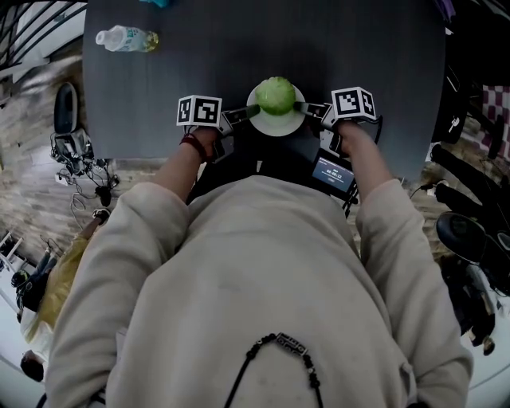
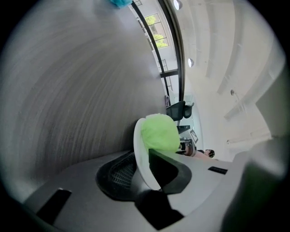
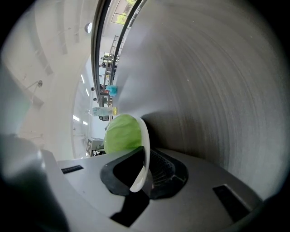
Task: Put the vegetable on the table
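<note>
A round green vegetable (image 1: 276,96) sits on a small white plate (image 1: 276,126) at the near edge of the dark grey table (image 1: 239,48). My left gripper (image 1: 247,112) has the plate's left rim between its jaws, which stand slightly apart and look slack on it. In the left gripper view the plate (image 2: 140,154) and the vegetable (image 2: 158,131) stand edge-on ahead of that gripper (image 2: 142,174). My right gripper (image 1: 307,107) is shut on the right rim. The right gripper view shows its jaws (image 3: 146,174) pinching the thin rim of the plate (image 3: 144,145) beside the vegetable (image 3: 121,133).
A plastic water bottle (image 1: 127,38) lies at the table's far left. A blue object (image 1: 155,2) peeks in at the far edge. Chairs, cables and gear crowd the floor on both sides of the table.
</note>
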A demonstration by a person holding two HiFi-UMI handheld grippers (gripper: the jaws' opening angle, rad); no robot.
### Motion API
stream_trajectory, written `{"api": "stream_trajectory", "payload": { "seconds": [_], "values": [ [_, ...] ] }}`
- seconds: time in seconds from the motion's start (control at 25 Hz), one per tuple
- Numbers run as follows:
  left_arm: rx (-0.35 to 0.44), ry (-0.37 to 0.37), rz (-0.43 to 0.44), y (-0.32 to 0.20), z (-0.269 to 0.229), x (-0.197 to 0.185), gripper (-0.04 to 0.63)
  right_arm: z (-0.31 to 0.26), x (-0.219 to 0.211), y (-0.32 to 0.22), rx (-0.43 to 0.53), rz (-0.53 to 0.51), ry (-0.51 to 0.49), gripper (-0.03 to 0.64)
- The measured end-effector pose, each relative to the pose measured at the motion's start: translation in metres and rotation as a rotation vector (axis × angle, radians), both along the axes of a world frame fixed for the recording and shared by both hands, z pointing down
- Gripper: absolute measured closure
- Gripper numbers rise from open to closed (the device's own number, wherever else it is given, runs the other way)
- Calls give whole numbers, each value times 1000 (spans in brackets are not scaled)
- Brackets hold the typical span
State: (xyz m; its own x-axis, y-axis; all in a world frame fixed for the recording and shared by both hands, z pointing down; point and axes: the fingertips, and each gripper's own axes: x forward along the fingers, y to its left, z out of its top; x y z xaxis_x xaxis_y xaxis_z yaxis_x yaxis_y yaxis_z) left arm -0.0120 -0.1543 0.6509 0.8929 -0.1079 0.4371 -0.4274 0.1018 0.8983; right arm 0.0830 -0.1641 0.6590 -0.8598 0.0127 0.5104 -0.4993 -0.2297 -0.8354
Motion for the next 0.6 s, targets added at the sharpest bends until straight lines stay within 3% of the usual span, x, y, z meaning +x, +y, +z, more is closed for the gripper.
{"api": "stream_trajectory", "payload": {
  "seconds": [0.08, 0.28, 0.6],
  "values": [
    [18, 25, -2, 1, -5, 2, 467, 1, 0, 1, -2, -3, 12, 590],
    [39, -1, 15, 4, -5, 1, 457, 5, 15, -3, 22, -17, 109, 554],
    [84, -32, -36, -13, -12, -29, 412, -8, 47, -22, 71, 97, 125, 452]
  ]
}}
